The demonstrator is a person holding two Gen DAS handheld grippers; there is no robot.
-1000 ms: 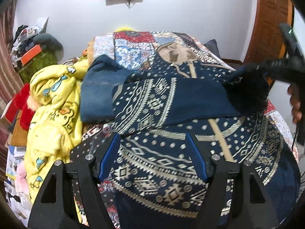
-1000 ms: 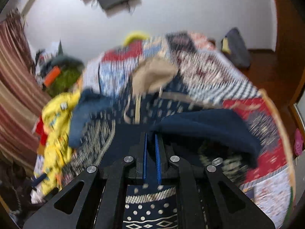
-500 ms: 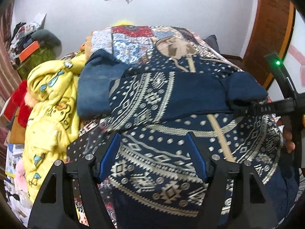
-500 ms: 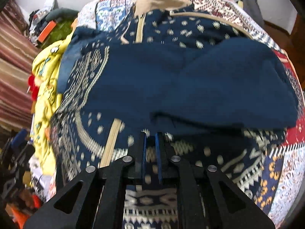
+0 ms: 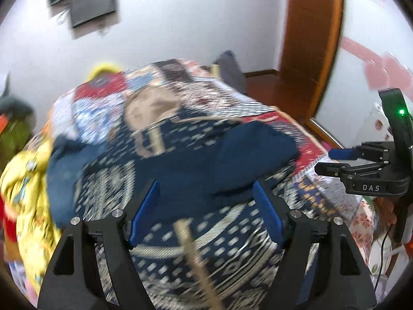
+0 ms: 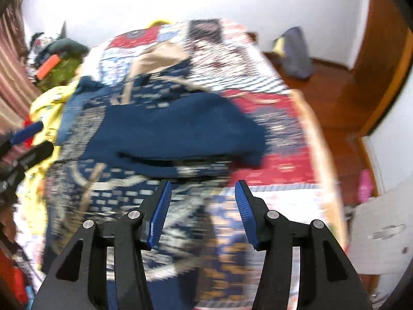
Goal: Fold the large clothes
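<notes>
Garment: navy hooded jacket (image 5: 180,170) with cream geometric print, spread across the bed, tan-lined hood (image 5: 152,106) toward the far wall. Both views motion-blurred.
Sleeve: plain navy sleeve (image 6: 185,131) laid crosswise over the jacket's chest, cuff end toward the right side of the bed; flat, nothing gripping it.
Zip band: tan strip (image 5: 196,261) running down the front toward the near hem.
Right gripper (image 6: 202,199): blue pads apart, jaws have just been opening; nothing between them, only the jacket's lower edge and quilt below. Seen from the left wrist camera it sits off the right edge of the bed (image 5: 333,161), clear of the cloth.
Left gripper (image 5: 206,199): jaws wide apart, just opened a little further; no fabric pinched, hanging over the jacket's lower front. From the right wrist camera its blue tip shows at the far left (image 6: 28,131).
Bed: patchwork quilt (image 6: 278,134), red and white blocks, under the jacket.
Left of jacket: folded denim-blue cloth (image 5: 64,170) touching the jacket's edge; yellow printed garment (image 5: 25,193) beside that.
Room: white wall, dark screen (image 5: 90,0) mounted high, wooden door (image 5: 309,38) at right.
</notes>
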